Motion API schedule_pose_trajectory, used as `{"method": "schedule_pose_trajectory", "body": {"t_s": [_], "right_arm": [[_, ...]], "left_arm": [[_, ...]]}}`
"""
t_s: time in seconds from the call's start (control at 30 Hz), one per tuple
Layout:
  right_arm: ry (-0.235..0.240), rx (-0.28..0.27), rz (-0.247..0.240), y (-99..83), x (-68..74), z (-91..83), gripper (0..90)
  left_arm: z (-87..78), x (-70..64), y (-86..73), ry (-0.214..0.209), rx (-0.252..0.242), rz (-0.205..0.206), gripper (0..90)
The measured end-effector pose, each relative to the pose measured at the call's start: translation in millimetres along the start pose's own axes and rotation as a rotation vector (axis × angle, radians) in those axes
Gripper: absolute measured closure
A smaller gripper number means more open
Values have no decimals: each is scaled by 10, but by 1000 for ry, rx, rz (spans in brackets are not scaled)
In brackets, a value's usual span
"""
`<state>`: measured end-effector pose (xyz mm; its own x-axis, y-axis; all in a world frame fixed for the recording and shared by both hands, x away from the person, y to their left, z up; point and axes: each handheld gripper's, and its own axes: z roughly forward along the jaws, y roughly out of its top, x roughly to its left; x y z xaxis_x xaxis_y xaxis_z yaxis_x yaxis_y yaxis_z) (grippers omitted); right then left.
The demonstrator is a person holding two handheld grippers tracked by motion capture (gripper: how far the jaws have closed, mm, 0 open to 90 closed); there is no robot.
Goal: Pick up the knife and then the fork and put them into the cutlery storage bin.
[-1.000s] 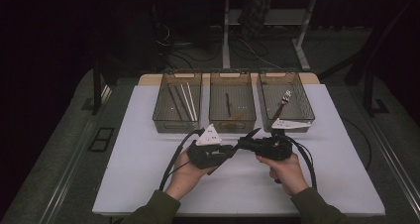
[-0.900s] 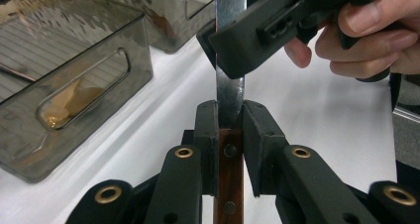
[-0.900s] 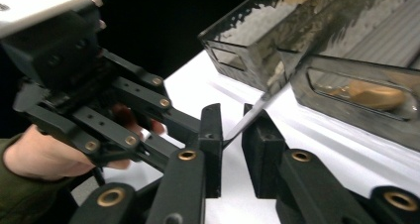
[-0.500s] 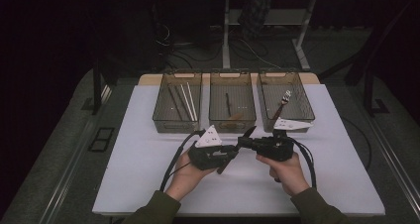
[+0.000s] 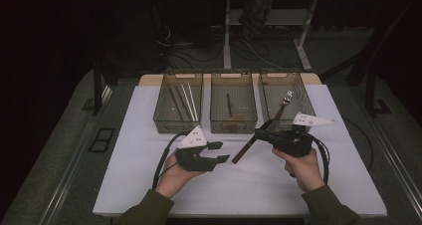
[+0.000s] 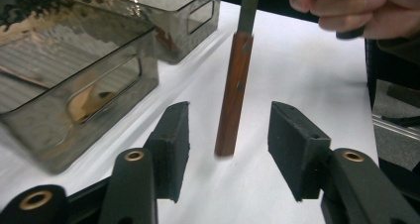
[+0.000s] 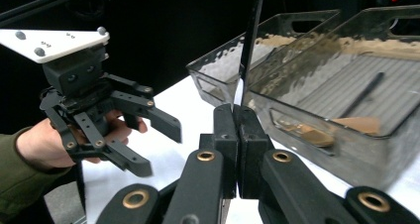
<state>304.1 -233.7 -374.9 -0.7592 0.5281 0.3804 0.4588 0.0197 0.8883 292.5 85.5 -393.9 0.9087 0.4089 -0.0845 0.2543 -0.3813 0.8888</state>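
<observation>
No readable text, labels, brands or numbers anywhere on bins, tools, table

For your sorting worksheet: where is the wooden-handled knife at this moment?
In the high view the wooden-handled knife is clamped by its blade in the right gripper, above the white table in front of the middle bin, its handle slanting toward the open left gripper.
</observation>
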Motion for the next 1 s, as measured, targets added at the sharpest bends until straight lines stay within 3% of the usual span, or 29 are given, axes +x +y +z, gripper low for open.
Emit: {"method": "schedule_pose_trajectory", "body": {"t_s": [0.07,0.27,0.7,0.83,1.0], "right_arm": [[-15,-1,-6,15,-17,-42,886],[-80,20,-42,78,-88,-167,887],[-213,67,-67,292,-324,-486,886],[-246,52,-61,409,-414,-625,886],[-280,17,-72,613,-452,-813,887]], "left_arm": [[-52,30,-54,8,4,17,455],[-186,101,-191,17,16,9,377],[-523,207,-598,49,20,-61,168],[-551,219,-648,66,18,-84,123],[-519,206,-646,73,26,-70,53]]}}
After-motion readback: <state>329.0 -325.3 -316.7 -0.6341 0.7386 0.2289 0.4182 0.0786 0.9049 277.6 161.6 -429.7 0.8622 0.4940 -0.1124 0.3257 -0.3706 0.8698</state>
